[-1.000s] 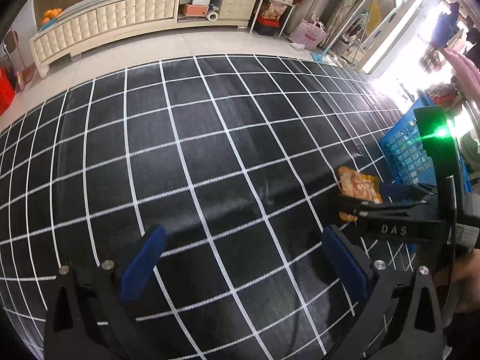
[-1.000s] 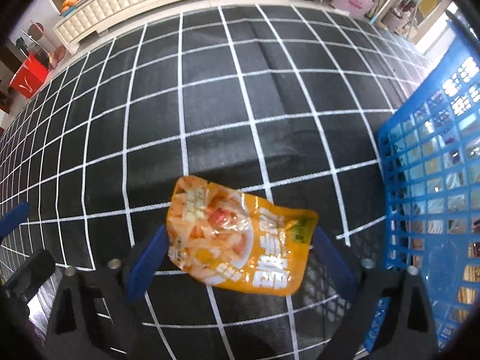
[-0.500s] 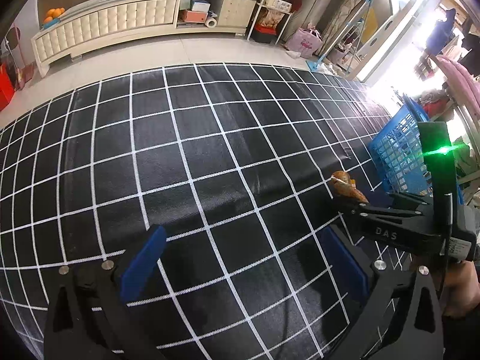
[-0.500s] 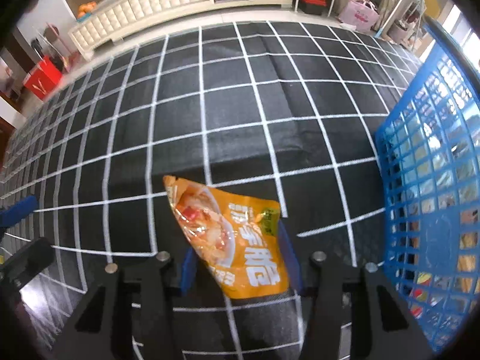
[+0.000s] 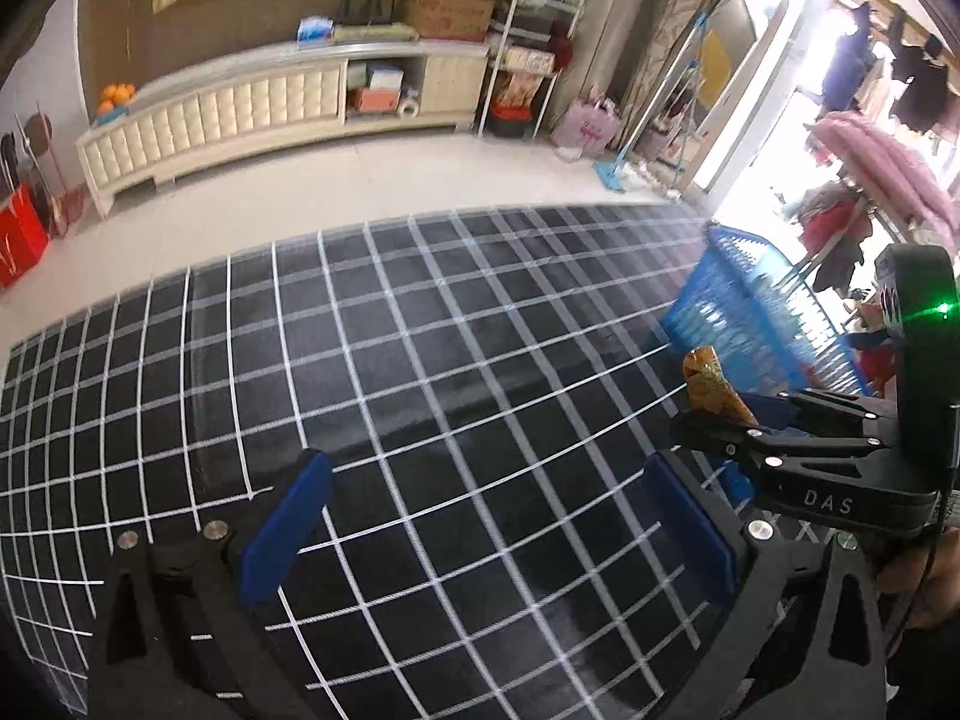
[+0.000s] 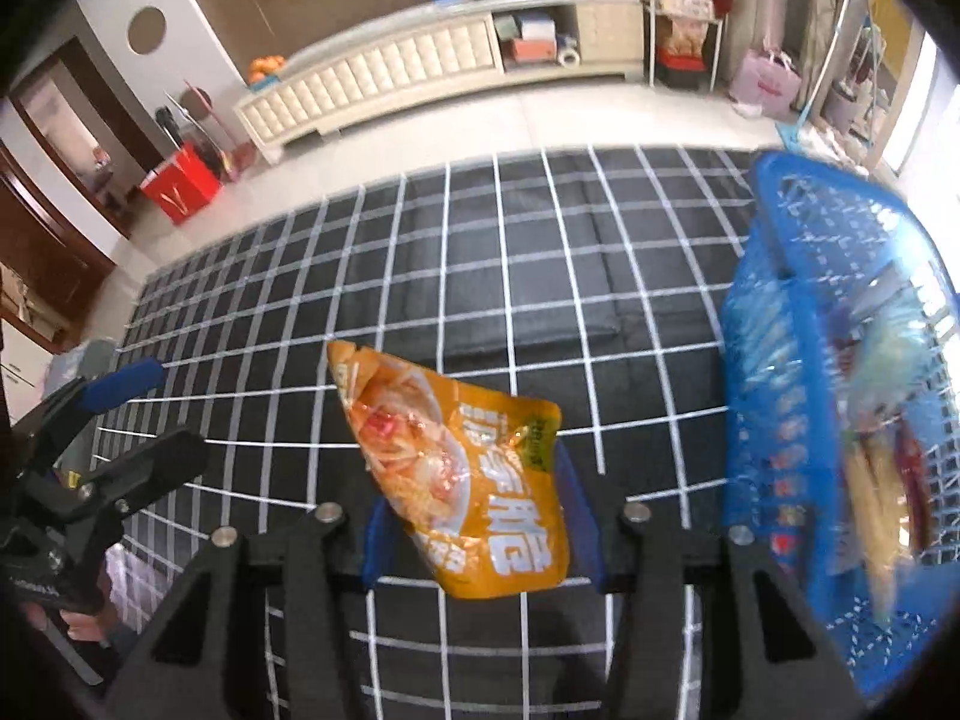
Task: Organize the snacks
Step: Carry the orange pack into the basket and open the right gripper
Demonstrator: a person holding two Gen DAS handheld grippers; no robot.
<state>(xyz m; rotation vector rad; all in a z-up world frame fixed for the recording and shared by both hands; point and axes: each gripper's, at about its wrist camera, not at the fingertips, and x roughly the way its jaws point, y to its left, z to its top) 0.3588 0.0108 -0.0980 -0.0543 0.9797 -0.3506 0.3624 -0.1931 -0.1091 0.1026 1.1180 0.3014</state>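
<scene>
Right hand-held gripper [image 6: 480, 531]: blue pads closed onto the lower part of the glossy orange foil snack pouch [image 6: 462, 468], which stands up and forward out of the jaws, clear of the surface below. A second ago the same pads stood wide on either side of the pouch while it lay flat; half a second ago they had closed on it. Now the view has tipped up and the room's far wall shows, so the pouch has been lifted.

Just to the right of this gripper: blue plastic lattice basket [image 6: 798, 396], blurred, with several packets already inside. Pouch is near its left wall but not yet over the rim.

Below and ahead: black cloth with a white grid [image 6: 480, 276], covering the counter.

Left hand-held gripper [image 5: 486, 525]: jaws wide apart, nothing between the blue pads, hovering over the cloth to the left of the right one. From its camera the pouch [image 5: 711, 384] shows edge-on in the right gripper [image 5: 729, 420], basket [image 5: 744, 312] beyond.

Judgement: pick is complete; transfer stage now. Next move would be carrying rightward above the basket rim, then release. Thin slippery foil held low could swing or slip.
</scene>
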